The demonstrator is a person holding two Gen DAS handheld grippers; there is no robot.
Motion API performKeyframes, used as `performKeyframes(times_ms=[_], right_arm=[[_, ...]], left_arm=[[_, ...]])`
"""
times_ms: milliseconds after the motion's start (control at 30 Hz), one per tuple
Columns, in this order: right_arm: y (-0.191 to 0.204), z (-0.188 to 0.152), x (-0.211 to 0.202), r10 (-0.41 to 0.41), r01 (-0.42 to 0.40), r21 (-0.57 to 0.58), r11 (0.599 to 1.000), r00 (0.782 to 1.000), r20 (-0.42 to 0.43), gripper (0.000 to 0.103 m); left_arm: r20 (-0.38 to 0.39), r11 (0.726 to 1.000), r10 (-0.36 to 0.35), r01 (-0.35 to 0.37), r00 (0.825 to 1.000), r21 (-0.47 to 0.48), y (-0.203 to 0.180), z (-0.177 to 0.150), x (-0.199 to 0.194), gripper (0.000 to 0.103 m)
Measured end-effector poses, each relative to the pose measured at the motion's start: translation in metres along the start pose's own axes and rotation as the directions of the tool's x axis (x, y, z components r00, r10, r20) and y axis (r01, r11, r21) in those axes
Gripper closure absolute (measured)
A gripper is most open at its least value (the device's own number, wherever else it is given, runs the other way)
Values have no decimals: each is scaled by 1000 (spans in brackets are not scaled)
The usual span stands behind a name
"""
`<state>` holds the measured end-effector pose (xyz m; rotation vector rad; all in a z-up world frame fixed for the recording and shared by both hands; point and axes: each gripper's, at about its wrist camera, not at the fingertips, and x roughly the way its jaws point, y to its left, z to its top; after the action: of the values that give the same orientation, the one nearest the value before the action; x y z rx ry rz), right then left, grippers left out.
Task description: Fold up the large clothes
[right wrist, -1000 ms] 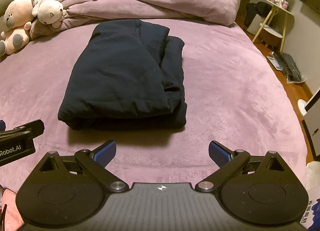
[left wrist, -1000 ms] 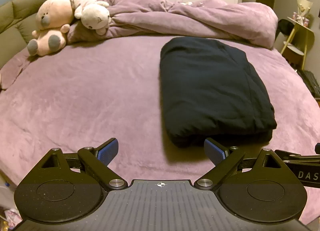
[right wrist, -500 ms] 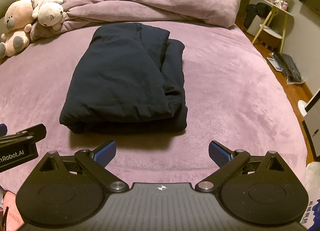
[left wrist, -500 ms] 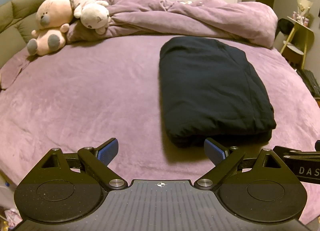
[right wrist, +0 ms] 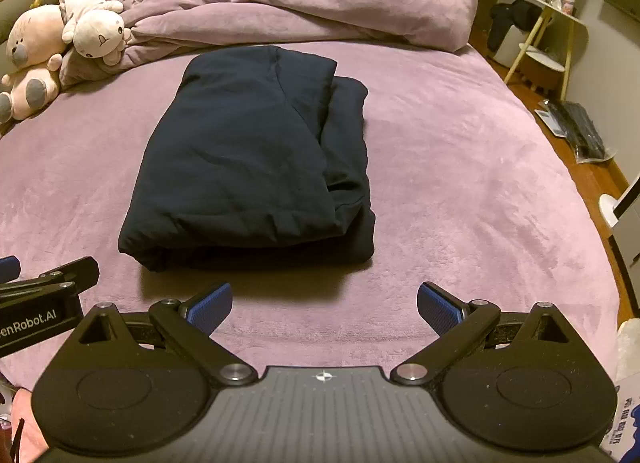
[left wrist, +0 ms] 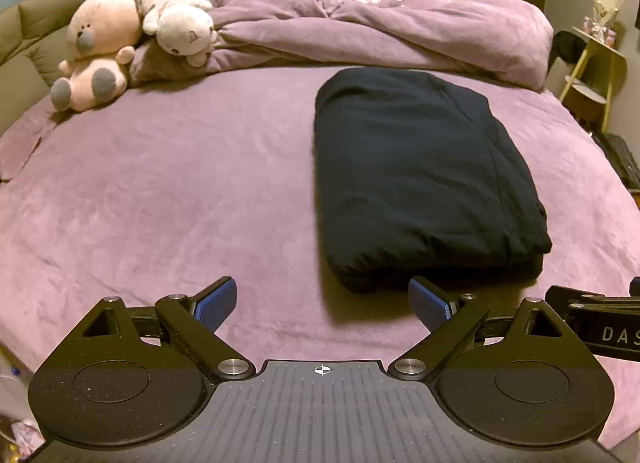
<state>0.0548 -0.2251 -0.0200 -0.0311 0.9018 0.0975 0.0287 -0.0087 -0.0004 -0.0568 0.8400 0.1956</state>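
Note:
A dark navy garment [left wrist: 420, 179] lies folded into a thick rectangle on the purple bed; it also shows in the right wrist view [right wrist: 256, 159], with a second layer sticking out along its right side. My left gripper [left wrist: 324, 303] is open and empty, just short of the garment's near left corner. My right gripper [right wrist: 324, 307] is open and empty, a little back from the garment's near edge. Each gripper's side shows at the edge of the other's view.
The purple bed sheet [left wrist: 160, 191] spreads wide to the left. A bunched purple duvet [left wrist: 380, 31] lies at the head. Two plush toys [left wrist: 132, 35] sit at the back left. A side stand [right wrist: 548, 39] and wooden floor [right wrist: 592, 175] are at the right.
Both grippers have drawn back slightly from the folded garment and stay open. The garment has not moved.

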Motion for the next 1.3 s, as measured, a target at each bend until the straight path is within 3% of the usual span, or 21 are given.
performKeyframes(times_ms=[1300], right_arm=[[-4, -3, 1, 2, -2, 33, 999, 1000, -1, 4]], left_arm=[[-20, 1000, -8, 8, 1000, -3, -4, -4, 4, 7]])
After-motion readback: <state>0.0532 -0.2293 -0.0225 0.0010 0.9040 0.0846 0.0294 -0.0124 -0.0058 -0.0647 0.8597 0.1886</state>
